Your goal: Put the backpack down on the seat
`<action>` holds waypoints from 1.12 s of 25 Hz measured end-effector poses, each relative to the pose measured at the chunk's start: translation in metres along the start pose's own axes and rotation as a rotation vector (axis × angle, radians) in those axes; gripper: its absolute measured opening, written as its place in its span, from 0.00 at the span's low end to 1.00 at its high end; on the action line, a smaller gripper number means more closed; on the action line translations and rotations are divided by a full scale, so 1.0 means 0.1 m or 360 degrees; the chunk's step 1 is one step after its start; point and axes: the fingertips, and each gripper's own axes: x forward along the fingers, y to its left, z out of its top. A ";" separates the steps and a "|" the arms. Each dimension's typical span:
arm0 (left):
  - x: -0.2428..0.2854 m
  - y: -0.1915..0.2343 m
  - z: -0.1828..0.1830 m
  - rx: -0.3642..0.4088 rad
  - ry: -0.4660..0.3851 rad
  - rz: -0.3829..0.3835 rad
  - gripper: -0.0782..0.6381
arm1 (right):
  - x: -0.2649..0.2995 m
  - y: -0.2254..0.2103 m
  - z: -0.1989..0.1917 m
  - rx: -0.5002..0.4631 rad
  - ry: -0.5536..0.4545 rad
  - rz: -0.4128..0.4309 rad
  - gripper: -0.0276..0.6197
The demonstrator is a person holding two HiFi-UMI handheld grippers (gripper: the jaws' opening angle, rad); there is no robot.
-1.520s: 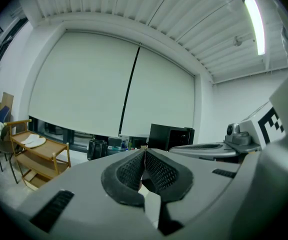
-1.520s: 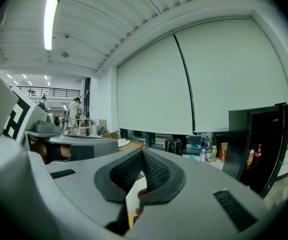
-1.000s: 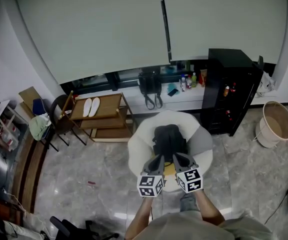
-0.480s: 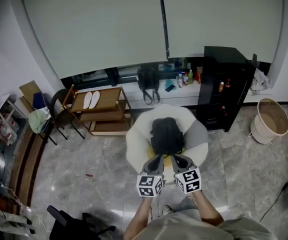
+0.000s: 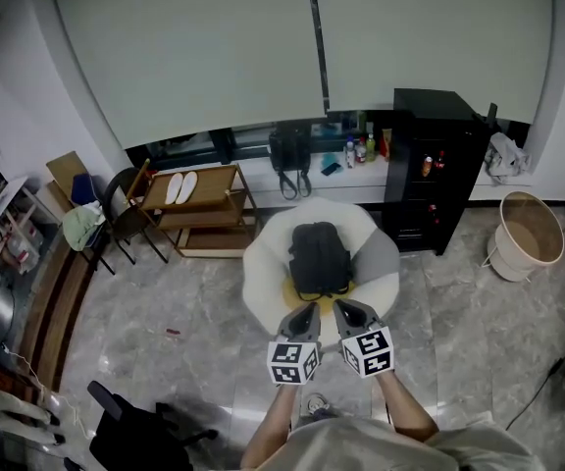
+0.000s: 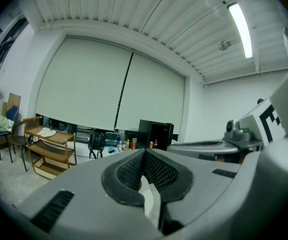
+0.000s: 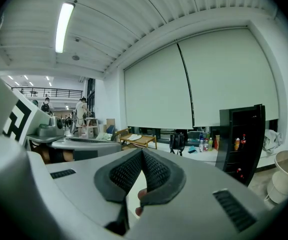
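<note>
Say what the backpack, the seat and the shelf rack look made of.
Backpack: black matte fabric, probably nylon, since it slumps softly with no hard edges. Seat: padded white and grey upholstery, either cloth or leatherette, which the view leaves open. Its rim is puffy and rounded. Shelf rack: light brown wood, going by the warm colour and its open tiers on thin posts.

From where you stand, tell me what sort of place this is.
Probably an office lounge or break corner: a round white seat with a black backpack on it, a black drinks cabinet holding bottles, and large roller blinds.
</note>
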 end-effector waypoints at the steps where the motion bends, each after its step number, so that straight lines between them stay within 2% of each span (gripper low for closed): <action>1: -0.03 -0.12 -0.02 0.0014 0.0008 -0.0004 0.16 | -0.10 -0.03 -0.01 0.0005 -0.0002 0.0000 0.09; 4: -0.10 -0.47 -0.09 0.0044 0.0013 -0.0008 0.16 | -0.40 -0.09 -0.06 0.0007 -0.0011 0.0010 0.09; 15: -0.44 -1.23 -0.34 -0.0036 0.0007 0.0023 0.16 | -1.25 -0.10 -0.34 0.0015 0.0020 0.0035 0.09; 21: -0.62 -1.41 -0.45 -0.0036 0.0012 0.0041 0.16 | -1.50 -0.03 -0.45 0.0006 0.0030 0.0048 0.09; 28: -0.70 -1.45 -0.39 -0.0029 -0.0017 0.0057 0.16 | -1.58 0.02 -0.38 -0.0015 0.0005 0.0054 0.09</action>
